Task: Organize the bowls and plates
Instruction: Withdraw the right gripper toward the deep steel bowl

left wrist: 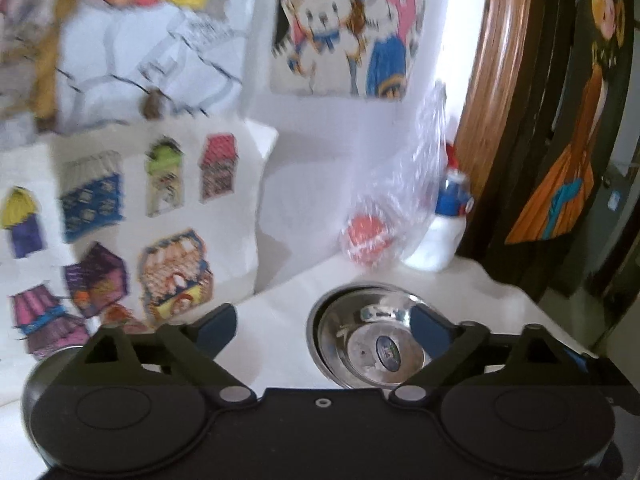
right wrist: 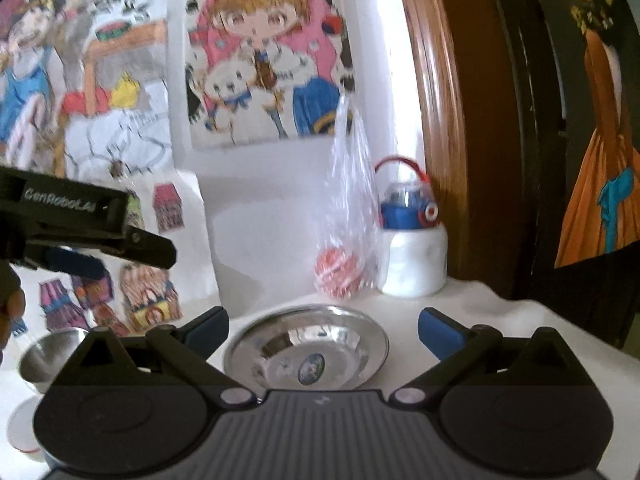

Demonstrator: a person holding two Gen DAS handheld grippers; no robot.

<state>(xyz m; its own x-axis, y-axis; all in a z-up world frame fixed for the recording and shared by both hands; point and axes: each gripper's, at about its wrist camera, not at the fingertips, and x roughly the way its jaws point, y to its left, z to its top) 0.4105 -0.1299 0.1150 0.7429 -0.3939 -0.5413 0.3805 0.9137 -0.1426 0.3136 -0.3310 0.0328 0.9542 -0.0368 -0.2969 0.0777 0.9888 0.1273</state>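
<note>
Both claws are spread wide and grip nothing. The right gripper (right wrist: pixel 323 330) hovers just above a steel plate (right wrist: pixel 306 346) on the white table (right wrist: pixel 500 312); the left gripper (left wrist: pixel 324 322) sits beside it. A small steel bowl (right wrist: pixel 50 354) stands well left of the plate. Farther back, a clear bag (right wrist: pixel 352 216) with a red ball (right wrist: pixel 338 274) and a white bottle (right wrist: pixel 414 252) stand against the wall.

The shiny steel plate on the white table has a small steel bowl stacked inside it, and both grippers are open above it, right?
Not quite. The shiny steel plate holds no bowl; only a small sticker shows in its middle. The small steel bowl sits apart, to the plate's left on the white table, as the right wrist view shows. The right gripper and left gripper are both open.
</note>
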